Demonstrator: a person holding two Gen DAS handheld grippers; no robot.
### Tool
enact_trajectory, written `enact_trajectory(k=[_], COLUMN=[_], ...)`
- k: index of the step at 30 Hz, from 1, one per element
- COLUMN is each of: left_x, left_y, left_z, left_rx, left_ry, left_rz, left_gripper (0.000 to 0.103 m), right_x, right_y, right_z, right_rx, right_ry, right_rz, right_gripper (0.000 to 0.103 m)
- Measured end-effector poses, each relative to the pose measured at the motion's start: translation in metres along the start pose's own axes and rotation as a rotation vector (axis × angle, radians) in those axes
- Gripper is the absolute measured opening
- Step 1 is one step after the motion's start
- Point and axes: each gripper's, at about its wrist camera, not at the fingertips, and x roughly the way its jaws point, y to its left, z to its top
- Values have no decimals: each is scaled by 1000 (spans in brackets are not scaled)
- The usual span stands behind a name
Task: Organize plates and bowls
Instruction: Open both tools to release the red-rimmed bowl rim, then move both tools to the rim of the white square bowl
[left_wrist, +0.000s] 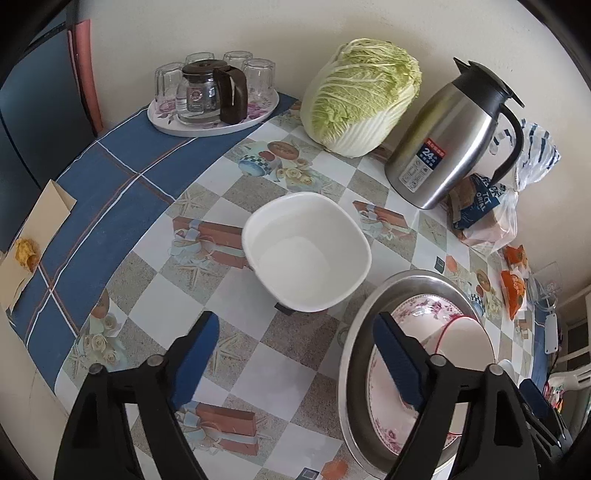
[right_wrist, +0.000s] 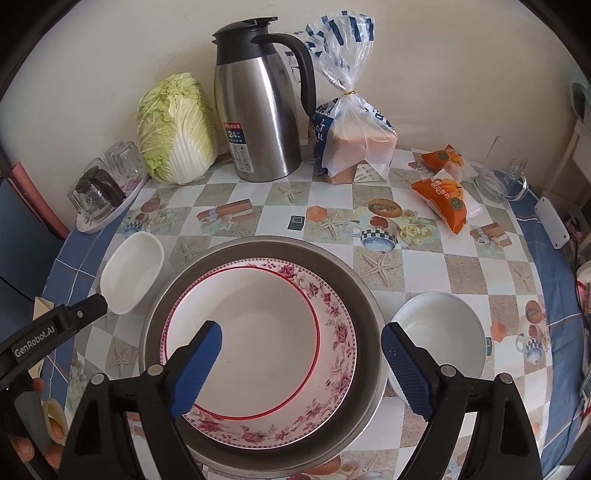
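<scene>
Both hand-held grippers hang released: the right hand-held gripper (right_wrist: 301, 365) above the floral-rimmed ceramic bowl (right_wrist: 258, 343) nested (probably for stacking) in the round steel basin (right_wrist: 365, 295); the left hand-held gripper (left_wrist: 295, 362) faces the white square bowl (left_wrist: 306, 254) just ahead.

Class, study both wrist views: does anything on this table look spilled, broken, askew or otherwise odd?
Nothing looks spilled or broken. The floral bowl sits off-centre inside the metal basin, leaning toward its near edge. The white square bowl and the round white bowl stand upright on the tablecloth.

Both wrist views look steeply down, close over the table (left_wrist: 258, 391); both show the floral plate (right_wrist: 332, 332).
</scene>
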Motion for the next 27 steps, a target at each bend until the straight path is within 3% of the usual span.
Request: enact_trajectory(k=[7, 9, 20, 27], left_x=[3, 4, 17, 25], left_y=[17, 20, 41, 56], left_z=[5, 5, 11, 14], left_rx=[-35, -43, -132, -175], left_ry=[-8, -10, 12, 14], left_rz=[20, 16, -53, -86], left_gripper=[92, 92, 97, 97], right_x=[1, 1, 3, -4], right_y=[11, 16, 29, 48], right_z=[-1, -1, -2, 4], right_rx=[-5, -8, -9, -4], right_ry=[-13, -23, -58, -121], right_rz=[27, 46, 27, 68], right_gripper=[91, 103, 103, 103])
